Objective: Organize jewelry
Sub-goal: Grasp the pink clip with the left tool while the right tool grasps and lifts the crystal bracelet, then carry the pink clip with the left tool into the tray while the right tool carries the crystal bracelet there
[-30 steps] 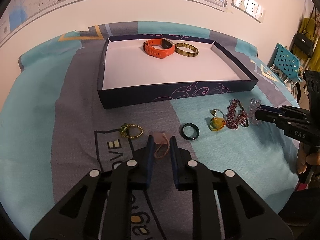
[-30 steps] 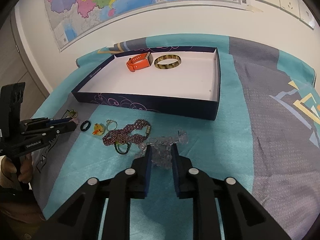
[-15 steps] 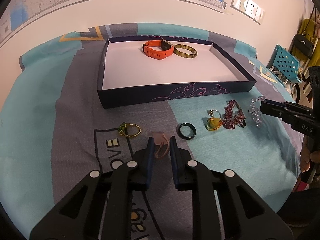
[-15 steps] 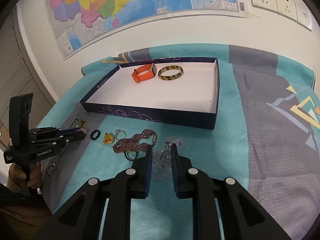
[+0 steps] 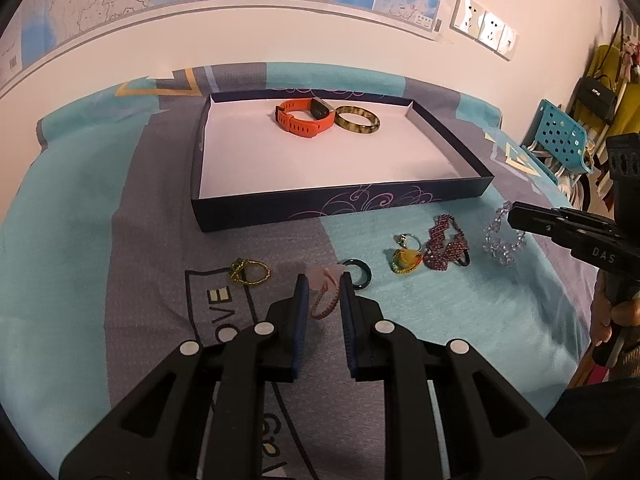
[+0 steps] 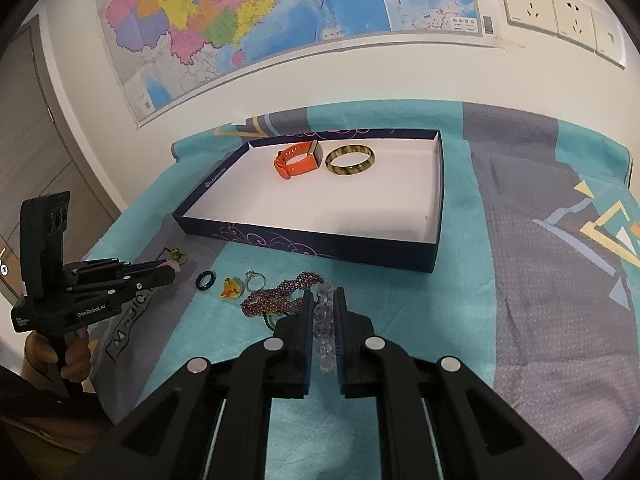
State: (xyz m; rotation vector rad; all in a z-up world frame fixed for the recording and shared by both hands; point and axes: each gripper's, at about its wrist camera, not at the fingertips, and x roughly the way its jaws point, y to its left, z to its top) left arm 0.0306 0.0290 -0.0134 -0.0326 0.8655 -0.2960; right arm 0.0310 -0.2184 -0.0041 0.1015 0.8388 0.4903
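Note:
My left gripper [image 5: 323,280] is shut on a pink braided bracelet [image 5: 325,300], held over the cloth. My right gripper [image 6: 321,295] is shut on a clear crystal bead bracelet [image 6: 325,328]; it hangs from the right gripper's tip in the left wrist view [image 5: 502,240]. On the cloth lie a gold-green ring [image 5: 249,272], a dark green ring [image 5: 359,274], a yellow charm [image 5: 406,260], a silver ring [image 5: 407,240] and a purple beaded bracelet [image 5: 445,244]. The navy tray [image 5: 340,204] holds an orange watch [image 5: 304,118] and an amber bangle [image 5: 357,125].
The table has a teal and grey cloth [image 6: 540,280]. A wall with a map [image 6: 280,20] and sockets [image 6: 560,12] stands behind the tray. A blue chair [image 5: 560,136] and hanging bags [image 5: 600,92] are at the right. The left gripper shows in the right wrist view [image 6: 170,270].
Both grippers have risen from the cloth. The right one has lifted the crystal bracelet, which now hangs clear of the purple one. The left one still holds the pink bracelet.

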